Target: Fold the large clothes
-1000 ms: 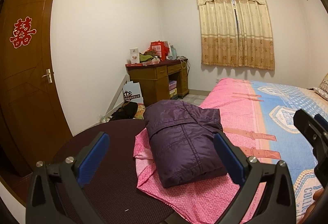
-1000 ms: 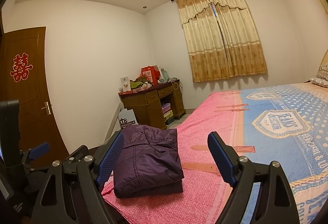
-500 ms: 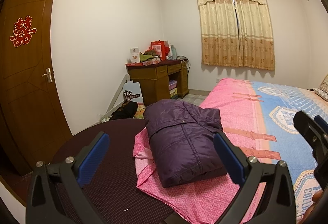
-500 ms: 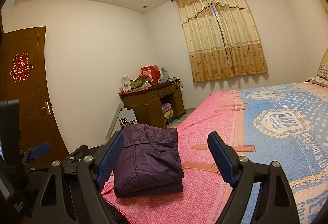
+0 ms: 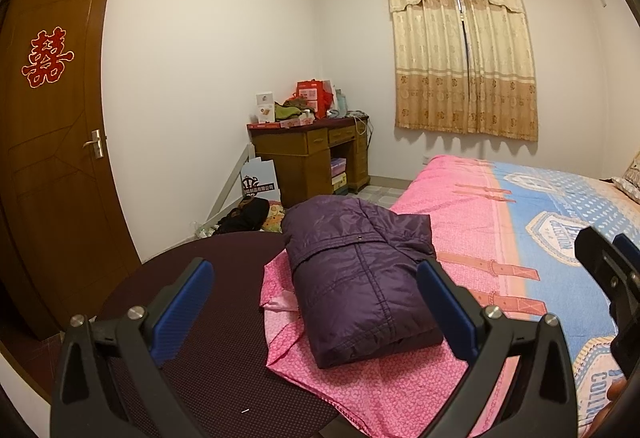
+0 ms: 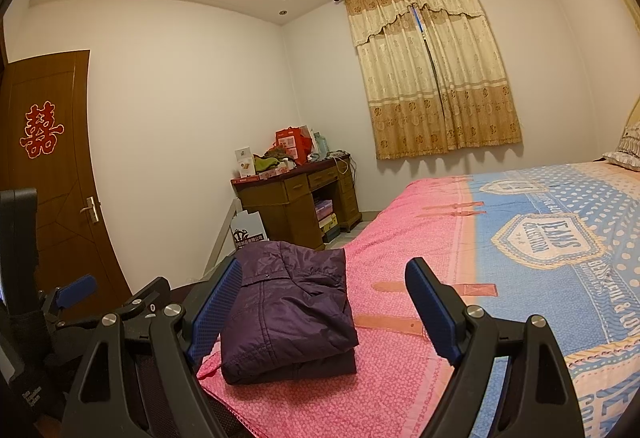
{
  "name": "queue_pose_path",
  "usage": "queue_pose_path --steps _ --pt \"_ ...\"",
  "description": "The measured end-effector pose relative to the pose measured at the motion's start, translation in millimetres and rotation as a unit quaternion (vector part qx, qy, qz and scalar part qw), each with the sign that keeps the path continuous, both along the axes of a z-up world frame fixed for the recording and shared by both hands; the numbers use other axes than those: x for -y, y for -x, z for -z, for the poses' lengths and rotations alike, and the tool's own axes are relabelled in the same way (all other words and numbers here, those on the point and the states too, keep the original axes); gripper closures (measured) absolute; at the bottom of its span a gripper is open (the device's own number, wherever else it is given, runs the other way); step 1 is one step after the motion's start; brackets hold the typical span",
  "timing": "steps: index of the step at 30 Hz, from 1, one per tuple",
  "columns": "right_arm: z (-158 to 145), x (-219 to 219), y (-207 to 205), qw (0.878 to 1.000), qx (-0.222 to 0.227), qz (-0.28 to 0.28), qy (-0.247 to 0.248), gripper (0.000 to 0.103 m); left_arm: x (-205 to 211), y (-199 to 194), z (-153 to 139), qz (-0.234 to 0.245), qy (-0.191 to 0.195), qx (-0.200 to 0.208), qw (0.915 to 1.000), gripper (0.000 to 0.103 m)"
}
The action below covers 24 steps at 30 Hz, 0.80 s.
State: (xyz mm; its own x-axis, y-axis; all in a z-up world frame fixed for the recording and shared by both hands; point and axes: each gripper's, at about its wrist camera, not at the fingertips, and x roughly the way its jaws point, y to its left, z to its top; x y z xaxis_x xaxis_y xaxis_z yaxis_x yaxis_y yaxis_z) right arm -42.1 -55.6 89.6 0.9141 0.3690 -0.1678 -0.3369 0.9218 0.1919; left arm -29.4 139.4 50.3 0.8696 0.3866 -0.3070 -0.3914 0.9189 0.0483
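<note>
A dark purple padded jacket [image 5: 356,278] lies folded in a compact bundle on the pink corner of the bed sheet [image 5: 460,238]. It also shows in the right wrist view [image 6: 292,310]. My left gripper [image 5: 316,290] is open and empty, held back from the jacket with its blue pads [image 5: 184,302] apart. My right gripper [image 6: 324,302] is open and empty, also held back from the jacket. The left gripper shows at the left edge of the right wrist view [image 6: 76,288].
The bed has a pink and blue cover [image 6: 540,238]. A dark round surface [image 5: 192,338] lies under the sheet's corner. A wooden desk [image 5: 312,153] with clutter stands at the far wall, a brown door [image 5: 52,141] at left, curtains [image 5: 460,53] behind.
</note>
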Motion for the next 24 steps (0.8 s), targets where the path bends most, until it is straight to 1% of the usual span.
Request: queue_pose_path --steps 8,20,24 --pt "0.1 2.4 -1.5 1.0 -0.002 -0.001 0.002 0.019 0.9 0.9 -1.5 0.001 -0.001 0.003 1.0 0.0" --pt "2.0 4.7 -2.6 1.0 -0.004 0.0 0.001 0.019 -3.2 -2.7 -3.1 0.0 0.005 -0.006 1.0 0.0" --pt "2.0 4.5 -2.4 1.0 -0.004 0.0 0.002 0.019 -4.7 -4.9 -1.8 0.003 0.012 -0.011 0.9999 0.0"
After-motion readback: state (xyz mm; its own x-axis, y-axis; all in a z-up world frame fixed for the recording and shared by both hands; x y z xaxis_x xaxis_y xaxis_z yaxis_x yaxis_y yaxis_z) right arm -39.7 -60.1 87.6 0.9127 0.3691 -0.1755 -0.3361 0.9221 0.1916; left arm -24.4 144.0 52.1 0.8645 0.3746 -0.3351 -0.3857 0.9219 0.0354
